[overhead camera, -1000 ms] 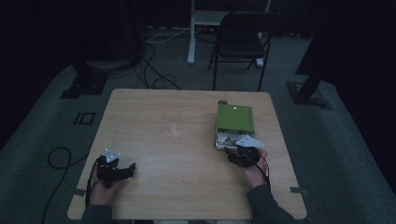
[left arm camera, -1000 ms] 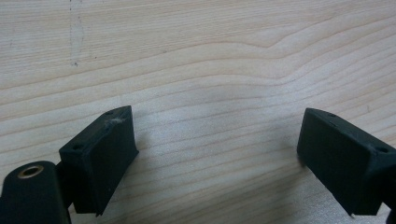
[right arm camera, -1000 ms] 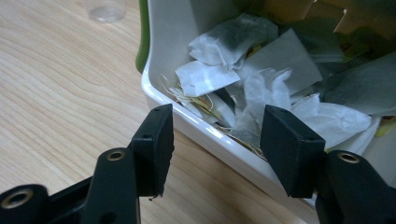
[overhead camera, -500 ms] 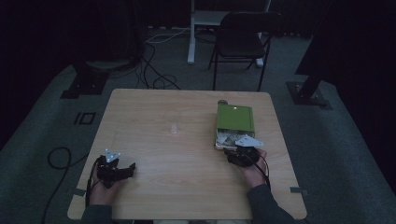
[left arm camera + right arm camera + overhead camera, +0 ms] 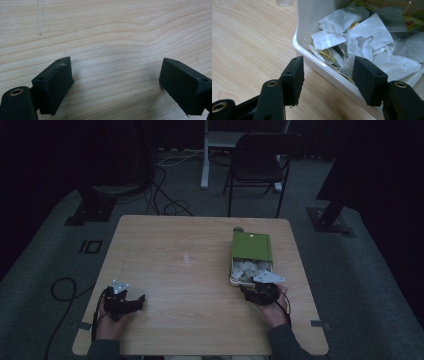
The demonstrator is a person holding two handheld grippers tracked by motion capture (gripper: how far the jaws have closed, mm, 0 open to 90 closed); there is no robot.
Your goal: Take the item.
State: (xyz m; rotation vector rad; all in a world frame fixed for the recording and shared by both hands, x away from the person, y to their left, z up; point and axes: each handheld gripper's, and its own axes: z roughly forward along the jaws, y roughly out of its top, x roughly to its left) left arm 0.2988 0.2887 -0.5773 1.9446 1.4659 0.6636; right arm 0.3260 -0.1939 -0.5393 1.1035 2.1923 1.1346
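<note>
A white box [image 5: 234, 280] with its green lid [image 5: 251, 245] folded back lies on the right side of the wooden table [image 5: 200, 330]. It holds several white tea bags [image 5: 247, 268] with strings and yellow tags. My right gripper [image 5: 251, 289] is at the box's near end. In the right gripper view it [image 5: 328, 75] is open. One jaw hangs over the table outside the box's white rim [image 5: 319, 65] and the other over the tea bags [image 5: 362, 37]. Nothing is pinched. My left gripper [image 5: 140, 300] rests near the front left edge, open [image 5: 115, 82] over bare wood.
A small clear cup [image 5: 186, 257] stands near the table's middle, and its base shows at the top of the right gripper view [image 5: 284, 2]. Beyond the table stand a dark folding chair [image 5: 265, 155] and a white post, with cables on the floor.
</note>
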